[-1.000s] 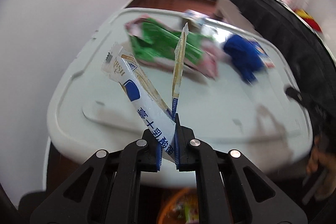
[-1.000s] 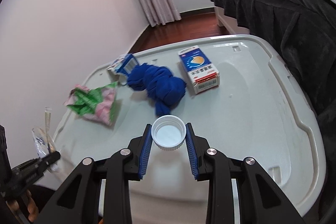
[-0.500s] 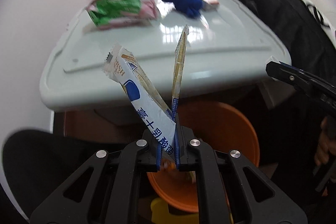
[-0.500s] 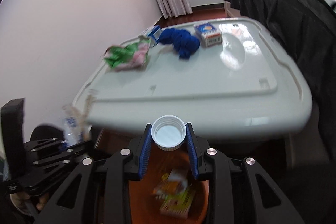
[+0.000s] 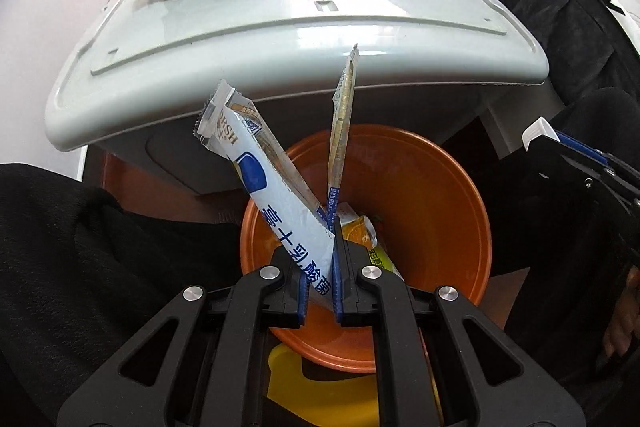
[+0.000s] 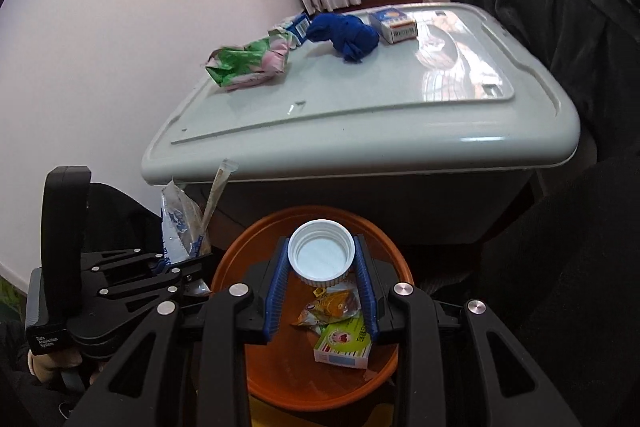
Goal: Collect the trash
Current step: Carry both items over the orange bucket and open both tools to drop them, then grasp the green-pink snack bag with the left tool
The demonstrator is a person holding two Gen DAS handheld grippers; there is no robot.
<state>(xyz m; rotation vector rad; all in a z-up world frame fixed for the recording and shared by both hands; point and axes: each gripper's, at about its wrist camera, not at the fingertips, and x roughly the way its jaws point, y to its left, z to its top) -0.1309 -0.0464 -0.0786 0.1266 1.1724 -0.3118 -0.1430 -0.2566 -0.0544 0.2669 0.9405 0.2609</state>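
Wrappers (image 5: 280, 203) pinched in left gripper (image 5: 320, 279), long axes fanning up and forward from tips. Bin (image 5: 460, 211) directly below and ahead of tips. Cap (image 6: 322, 258) clamped between right gripper (image 6: 322, 291) fingers, open side up, bin (image 6: 240, 259) mouth straight beneath. Both over bin; release likely next. More trash ahead on lid (image 6: 360, 99): green wrapper (image 6: 248, 65), blue cloth (image 6: 346, 33), box (image 6: 394, 24).

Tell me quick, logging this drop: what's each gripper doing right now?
Left gripper: shut on the white wrapper, above the orange bin.
Right gripper: shut on the white bottle cap.
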